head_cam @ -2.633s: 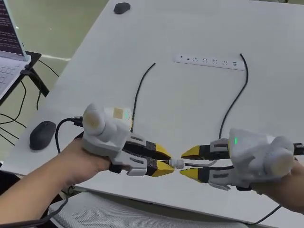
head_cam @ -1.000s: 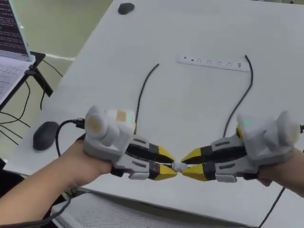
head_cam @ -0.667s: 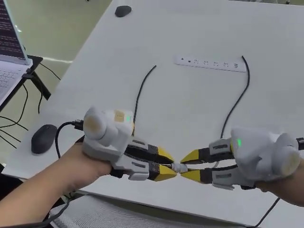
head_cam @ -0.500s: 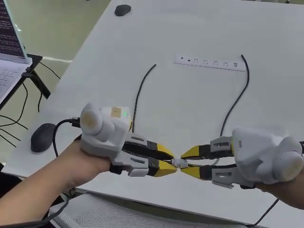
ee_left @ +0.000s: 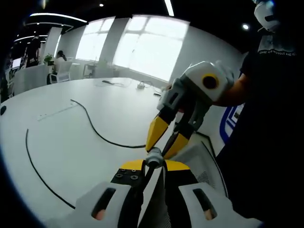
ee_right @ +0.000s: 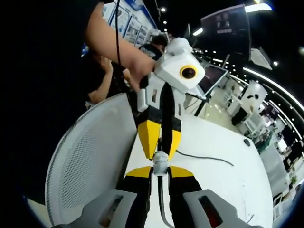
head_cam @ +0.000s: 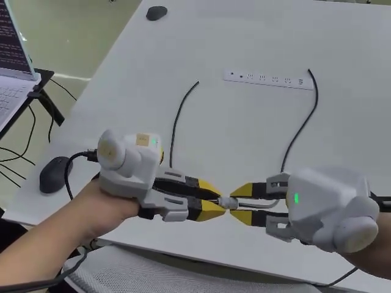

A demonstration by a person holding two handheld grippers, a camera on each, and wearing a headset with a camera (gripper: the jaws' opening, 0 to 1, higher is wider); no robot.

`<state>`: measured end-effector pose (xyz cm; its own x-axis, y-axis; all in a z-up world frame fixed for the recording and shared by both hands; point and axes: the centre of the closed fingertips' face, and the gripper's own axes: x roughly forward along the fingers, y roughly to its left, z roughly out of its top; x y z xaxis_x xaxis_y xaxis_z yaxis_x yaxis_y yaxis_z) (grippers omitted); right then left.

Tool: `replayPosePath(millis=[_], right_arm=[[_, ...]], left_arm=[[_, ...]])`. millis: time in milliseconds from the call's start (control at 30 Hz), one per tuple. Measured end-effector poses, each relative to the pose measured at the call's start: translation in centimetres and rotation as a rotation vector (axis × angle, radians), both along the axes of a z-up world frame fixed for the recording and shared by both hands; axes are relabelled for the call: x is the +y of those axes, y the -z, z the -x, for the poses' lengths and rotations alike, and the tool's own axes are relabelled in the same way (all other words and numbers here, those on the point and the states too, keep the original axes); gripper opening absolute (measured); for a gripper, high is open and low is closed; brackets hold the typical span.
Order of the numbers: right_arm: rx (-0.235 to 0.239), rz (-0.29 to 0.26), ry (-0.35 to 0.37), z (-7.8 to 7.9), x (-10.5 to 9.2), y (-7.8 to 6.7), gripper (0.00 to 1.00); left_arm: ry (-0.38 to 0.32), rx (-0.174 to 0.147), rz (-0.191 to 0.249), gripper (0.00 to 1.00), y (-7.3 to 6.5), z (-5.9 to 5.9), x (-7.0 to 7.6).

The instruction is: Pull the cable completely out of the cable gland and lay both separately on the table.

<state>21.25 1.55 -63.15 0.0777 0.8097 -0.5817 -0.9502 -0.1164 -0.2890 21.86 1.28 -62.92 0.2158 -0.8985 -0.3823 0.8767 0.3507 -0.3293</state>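
Note:
A small white cable gland (head_cam: 227, 203) hangs above the table's near edge, between two gripper tips that meet nose to nose. My left gripper (head_cam: 218, 204) comes from the left, and its yellow-tipped jaws are shut on the gland (ee_left: 153, 156). My right gripper (head_cam: 236, 205) faces it from the right. A grey cable (head_cam: 258, 204) leaves the gland and runs back between the right jaws, which close on it just behind the gland (ee_right: 160, 164). The cable (ee_right: 162, 199) continues down between the right fingers. How far the cable reaches inside the gland is hidden.
The white table (head_cam: 244, 134) carries a power strip (head_cam: 264, 79) with its black lead (head_cam: 302, 131), a loose black cable (head_cam: 179, 116) and a dark mouse (head_cam: 156, 11) at the far edge. A second mouse (head_cam: 54, 173) and a laptop (head_cam: 12, 61) sit left; a mesh chair (ee_right: 90, 156) lies below the grippers.
The right gripper has rolled about its own axis, one way and back, and now sits slightly lower. Both grippers stay tip to tip on the gland; the left has barely moved.

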Motion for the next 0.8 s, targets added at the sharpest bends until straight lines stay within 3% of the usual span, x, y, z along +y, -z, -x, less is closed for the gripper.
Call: replayPosePath(millis=[167,367,467,567,800], right_arm=[[0.09,-0.056,0.1,-0.9,-0.2,-0.7,0.11],[0.133,-0.092,0.214,-2.4,-1.2,-1.4,0.14],[0.122,-0.072,0.264,-3.0,-1.8,-1.1,0.1],[0.125,-0.07,0.289,-2.8,-1.7,-0.9,0.1],[0.043,-0.056,0.369,-3.1,-1.5,-0.6,0.08]], left_arm=[[-0.028,-0.021,0.004,0.15,-0.4,-0.5,0.3],[-0.05,-0.06,-0.012,0.15,-0.9,-1.2,1.0],[-0.049,-0.095,-0.02,0.15,-1.2,-1.5,0.9],[-0.048,-0.103,-0.02,0.15,-1.5,-1.6,0.7],[-0.058,-0.13,-0.024,0.15,-1.9,-2.1,0.4]])
